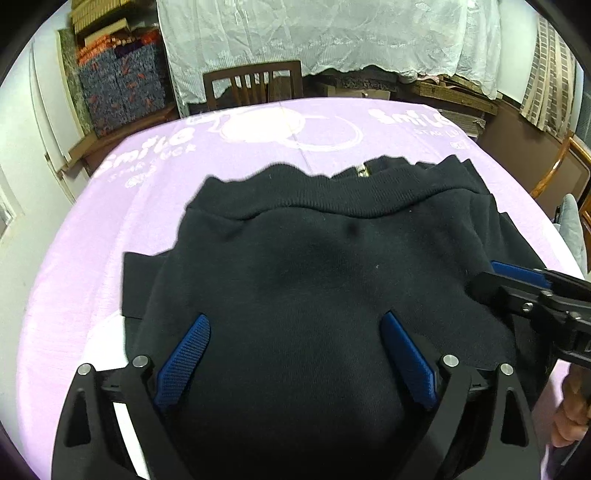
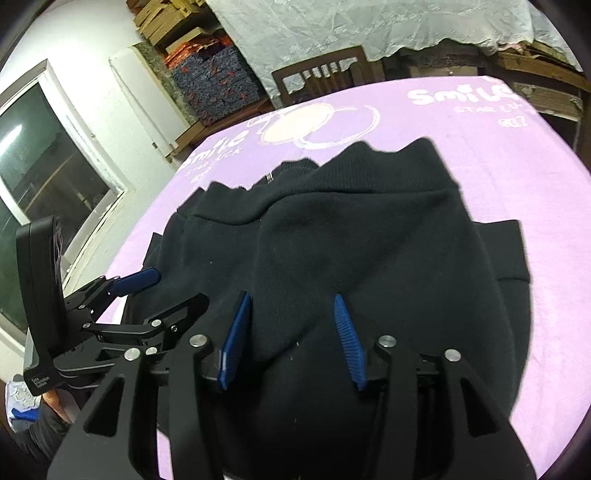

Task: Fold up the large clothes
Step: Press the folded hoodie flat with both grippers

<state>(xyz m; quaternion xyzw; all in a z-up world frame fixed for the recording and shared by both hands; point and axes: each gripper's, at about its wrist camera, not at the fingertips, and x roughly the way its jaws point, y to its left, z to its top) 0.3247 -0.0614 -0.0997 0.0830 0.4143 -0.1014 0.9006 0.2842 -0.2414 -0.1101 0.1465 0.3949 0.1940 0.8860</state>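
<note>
So there's this big black knitted sweatshirt with a ribbed hem band [image 1: 332, 258] lying on a lilac printed cloth that covers the table [image 1: 92, 258] — it sits pretty much in the middle, bunched up and partly folded over itself, with the ribbed band at the far edge and a small metal zipper pull [image 1: 359, 170] peeking out just behind it.

The left gripper, black frame with blue ribbed pads [image 1: 295, 332], is right over the near part of the sweatshirt, fingers spread wide with dark fabric filling the gap between them. The right gripper, same black-and-blue build [image 2: 293, 314], sits just beside it, jaws also apart, not pinching anything — the cloth bulges up between the pads.

Behind the table there's a dark wooden slatted chair [image 1: 253, 83] and a white lace curtain [image 1: 332, 33]. A hand [image 1: 570, 417] shows at the right edge of the left camera view.
</note>
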